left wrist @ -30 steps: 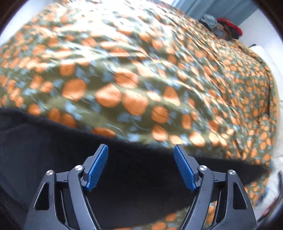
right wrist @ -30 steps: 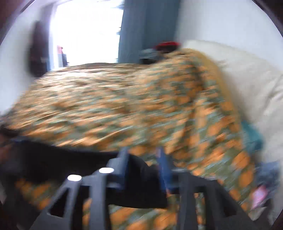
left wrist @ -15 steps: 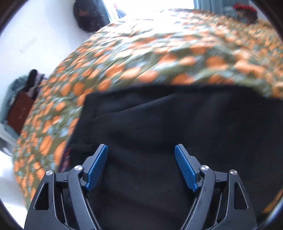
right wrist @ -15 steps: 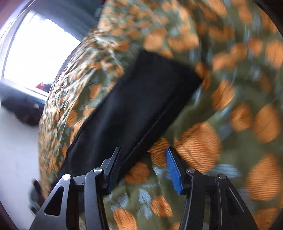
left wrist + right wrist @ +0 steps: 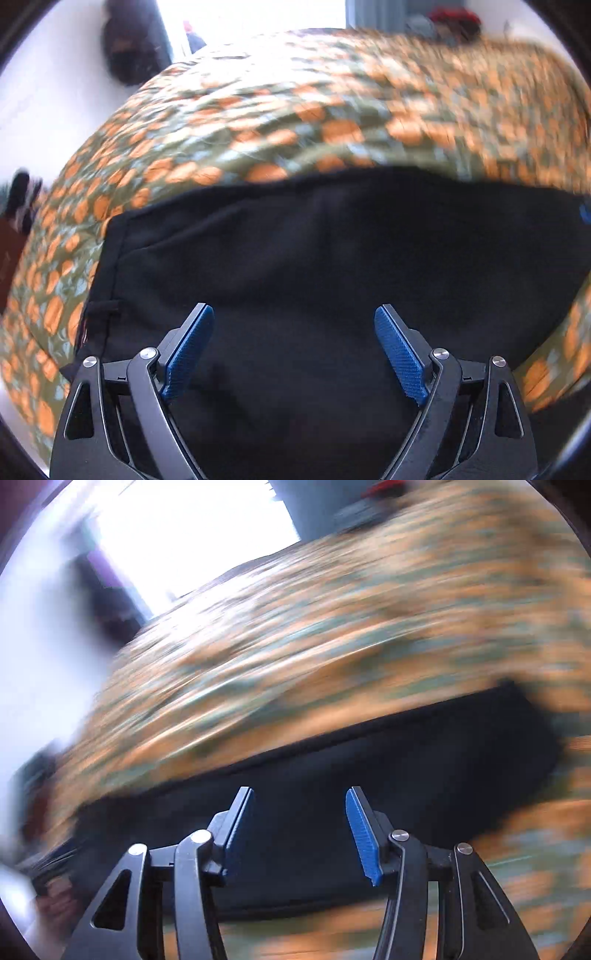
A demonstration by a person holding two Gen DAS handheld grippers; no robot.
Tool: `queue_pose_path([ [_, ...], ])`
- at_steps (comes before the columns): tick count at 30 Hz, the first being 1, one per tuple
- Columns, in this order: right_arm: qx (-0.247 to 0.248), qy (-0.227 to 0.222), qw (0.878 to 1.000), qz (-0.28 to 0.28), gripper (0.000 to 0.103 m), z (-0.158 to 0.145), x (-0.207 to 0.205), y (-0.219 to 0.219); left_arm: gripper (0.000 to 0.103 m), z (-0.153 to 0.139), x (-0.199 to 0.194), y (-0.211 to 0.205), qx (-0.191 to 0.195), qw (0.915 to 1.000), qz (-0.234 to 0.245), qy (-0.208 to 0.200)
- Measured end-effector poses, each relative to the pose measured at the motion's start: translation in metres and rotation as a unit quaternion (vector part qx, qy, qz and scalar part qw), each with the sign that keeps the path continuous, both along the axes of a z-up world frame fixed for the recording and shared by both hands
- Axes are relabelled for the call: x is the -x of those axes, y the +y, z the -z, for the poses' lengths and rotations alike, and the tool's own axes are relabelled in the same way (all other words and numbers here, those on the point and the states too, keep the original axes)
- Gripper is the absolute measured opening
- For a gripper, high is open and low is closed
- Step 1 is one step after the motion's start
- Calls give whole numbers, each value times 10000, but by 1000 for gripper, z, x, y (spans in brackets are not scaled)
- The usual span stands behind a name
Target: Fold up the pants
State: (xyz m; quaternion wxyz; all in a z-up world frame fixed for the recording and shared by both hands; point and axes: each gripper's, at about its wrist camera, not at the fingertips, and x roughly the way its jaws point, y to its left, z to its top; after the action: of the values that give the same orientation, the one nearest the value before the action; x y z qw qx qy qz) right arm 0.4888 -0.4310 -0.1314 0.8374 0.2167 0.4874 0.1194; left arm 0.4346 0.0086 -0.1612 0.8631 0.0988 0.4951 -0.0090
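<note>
— Pants [image 5: 332,266], black, lie flat on the flowered bedspread [image 5: 295,110] straight below my left gripper [image 5: 294,350]. Its jaws are opening wide, with nothing pinched between the blue pads [image 5: 188,350].

— And your right gripper [image 5: 299,834]?

— Parted about halfway, gripping nothing, with the pants [image 5: 406,775] behind and below it as a long dark band.

— What does one camera catch that the other misses?

— My left view is sharper: just left of the fingers it shows the folded edge and a seam. Beyond, at the far end of the bed, is a dark bag [image 5: 129,48]. My right view is smeared, but shows the band's far right end on the bedspread [image 5: 332,627].

— Any containers?

— Only that bag; I cannot see its contents.
</note>
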Motion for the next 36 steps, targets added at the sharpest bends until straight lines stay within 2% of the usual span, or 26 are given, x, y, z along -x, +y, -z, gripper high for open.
queue_pose_path([
  [1,-281,178,9984,-467,52,10,-8,41,91,11,3,-6,-312,9995,57,76],
  [3,-465,466,9908,-1185,52,33,-13,110,95,17,6,12,-430,9989,-166,60],
  [4,-281,619,9880,-1388,52,44,-15,133,95,17,6,26,-465,9982,-375,72],
  [5,47,718,9869,-1442,52,53,-17,147,102,16,6,43,-478,9971,-587,94],
  [6,195,720,9874,-1397,47,58,-18,148,103,14,6,64,-163,9975,-664,154],
  [7,203,672,9900,-1220,39,58,-17,138,103,9,9,82,333,9969,-672,244],
  [8,445,659,9932,-855,38,57,-14,117,103,5,12,85,400,9966,-671,246],
  [9,972,650,9918,-523,38,52,-10,100,101,-8,22,80,302,9977,-594,81],
  [11,2192,465,9745,-61,43,30,13,74,100,-28,43,62,71,9986,-424,-296],
  [12,2200,240,9752,-46,43,14,33,67,100,-39,58,47,155,9985,-223,-473],
  [13,1897,35,9818,-125,43,-4,57,66,100,-49,80,26,504,9969,104,-593],
  [15,1394,-195,9889,-470,45,-23,105,80,101,-50,112,-6,946,9927,497,-558],
  [16,1026,-293,9909,-815,49,-30,137,98,101,-45,125,-21,1029,9914,654,-472],
  [18,625,-258,9895,-1276,50,-27,183,124,101,-25,152,-50,973,9907,927,-229],
  [19,476,-91,9878,-1479,50,-18,207,136,101,-9,167,-66,802,9906,1103,-76],
  [21,565,239,9864,-1523,49,4,236,138,100,14,182,-78,321,9917,1235,152],
  [23,753,471,9902,-1073,44,19,263,97,101,17,191,-68,77,9925,1216,89],
  [24,752,501,9927,-801,38,19,277,74,101,14,193,-58,-31,9936,1128,85],
  [26,991,669,9928,-22,37,18,301,8,103,15,189,-30,-272,9967,752,158],
  [28,1107,826,9876,744,33,18,326,-60,103,17,180,8,-349,9988,216,262],
  [29,1371,968,9783,1215,31,16,340,-99,103,16,174,18,-345,9990,34,285],
  [31,1784,1164,9581,1912,25,13,354,-149,102,4,164,36,-531,9973,-470,193],
  [32,2007,1334,9407,2388,25,5,359,-171,101,-3,158,38,-543,9968,-568,106],
  [33,2145,1424,9295,2640,26,-5,355,-179,101,-17,146,36,-449,9967,-664,-118],
  [34,2214,1364,9279,2670,30,-16,342,-178,101,-27,138,34,-320,9966,-693,-296],
  [36,2131,817,9481,2214,30,-45,302,-152,101,-49,117,12,9,9954,-714,-645],
])
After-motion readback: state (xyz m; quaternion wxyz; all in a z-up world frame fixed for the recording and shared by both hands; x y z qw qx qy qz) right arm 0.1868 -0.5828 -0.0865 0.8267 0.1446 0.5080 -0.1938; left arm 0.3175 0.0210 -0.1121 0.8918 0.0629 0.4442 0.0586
